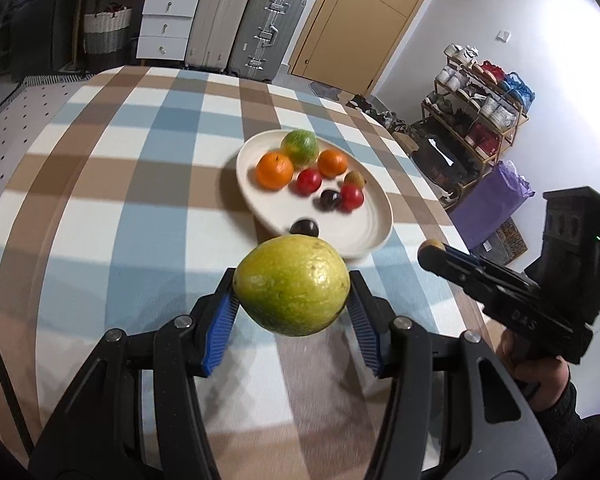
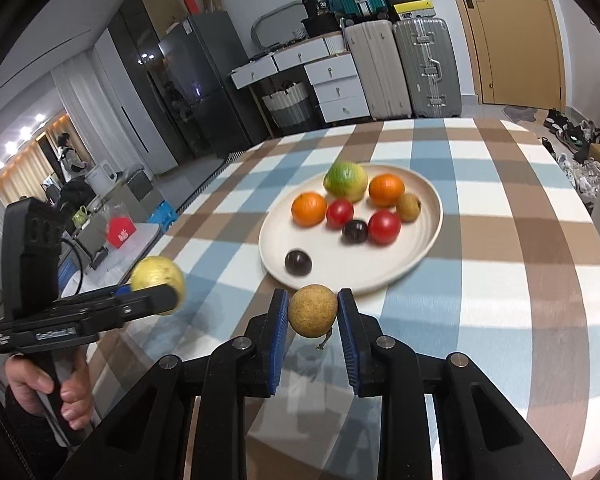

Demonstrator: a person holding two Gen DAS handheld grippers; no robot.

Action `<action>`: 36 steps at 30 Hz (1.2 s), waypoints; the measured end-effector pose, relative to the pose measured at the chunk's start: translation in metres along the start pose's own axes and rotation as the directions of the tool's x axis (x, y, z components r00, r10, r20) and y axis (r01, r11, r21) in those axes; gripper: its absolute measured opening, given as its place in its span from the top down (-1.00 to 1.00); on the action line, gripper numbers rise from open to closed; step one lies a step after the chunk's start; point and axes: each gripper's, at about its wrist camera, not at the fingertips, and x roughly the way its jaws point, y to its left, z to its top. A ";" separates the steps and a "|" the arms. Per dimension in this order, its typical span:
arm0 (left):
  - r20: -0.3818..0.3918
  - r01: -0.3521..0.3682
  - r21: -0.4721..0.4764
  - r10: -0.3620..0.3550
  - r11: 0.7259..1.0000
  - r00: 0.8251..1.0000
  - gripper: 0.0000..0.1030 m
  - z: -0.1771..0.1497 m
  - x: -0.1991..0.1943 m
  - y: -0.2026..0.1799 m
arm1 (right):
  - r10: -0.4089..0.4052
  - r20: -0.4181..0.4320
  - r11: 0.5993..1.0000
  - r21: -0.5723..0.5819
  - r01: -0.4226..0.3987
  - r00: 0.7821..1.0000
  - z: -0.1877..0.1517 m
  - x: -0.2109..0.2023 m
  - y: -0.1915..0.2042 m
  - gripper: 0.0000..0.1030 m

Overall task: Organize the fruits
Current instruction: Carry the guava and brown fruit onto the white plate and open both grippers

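Observation:
My left gripper (image 1: pixel 291 286) is shut on a large yellow-green fruit (image 1: pixel 291 285), held above the checked tablecloth short of the plate. The same fruit (image 2: pixel 158 276) shows at the left in the right wrist view, in the left gripper (image 2: pixel 156 292). My right gripper (image 2: pixel 313 312) is shut on a small round tan fruit (image 2: pixel 313 310) with a short stem, just in front of the plate's near rim. A cream plate (image 1: pixel 352 236) (image 2: pixel 416 264) holds two oranges, two red fruits, two dark plums, a green-yellow fruit (image 1: pixel 299 146) and a small brown fruit (image 2: pixel 408 207). The right gripper (image 1: pixel 432 254) enters at the right in the left wrist view.
The table wears a blue, brown and white checked cloth (image 1: pixel 120 168). Beyond its far edge stand suitcases (image 1: pixel 260 28), white drawers (image 1: pixel 164 26) and a door (image 1: pixel 364 20). A shoe rack (image 1: pixel 476 112) is at the right. A dark fridge (image 2: pixel 196 88) stands at the left.

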 end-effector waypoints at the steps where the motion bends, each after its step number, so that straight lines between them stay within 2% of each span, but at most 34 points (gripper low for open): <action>1: -0.004 0.000 0.002 0.000 1.000 1.000 0.03 0.007 0.006 -0.002 | 0.004 0.003 1.000 0.000 -0.004 1.000 0.003 0.001 -0.001 0.51; 9: -0.033 0.003 0.007 -0.002 1.000 0.999 0.03 0.049 0.053 -0.014 | 0.032 0.014 0.999 -0.028 -0.031 0.999 0.030 0.012 -0.008 0.51; 16: -0.065 -0.009 0.023 0.010 1.000 0.998 0.02 0.070 0.092 -0.020 | 0.041 0.015 0.998 -0.041 -0.041 0.999 0.051 0.028 -0.017 0.51; 25: -0.093 -0.031 0.061 0.037 0.998 0.995 0.02 0.082 0.126 -0.022 | 0.041 -0.010 0.998 -0.049 -0.041 0.999 0.067 0.060 -0.032 0.51; 36: -0.117 -0.040 0.072 0.048 0.997 0.992 0.02 0.085 0.148 -0.023 | 0.033 -0.044 0.999 -0.030 -0.034 0.998 0.071 0.088 -0.050 0.51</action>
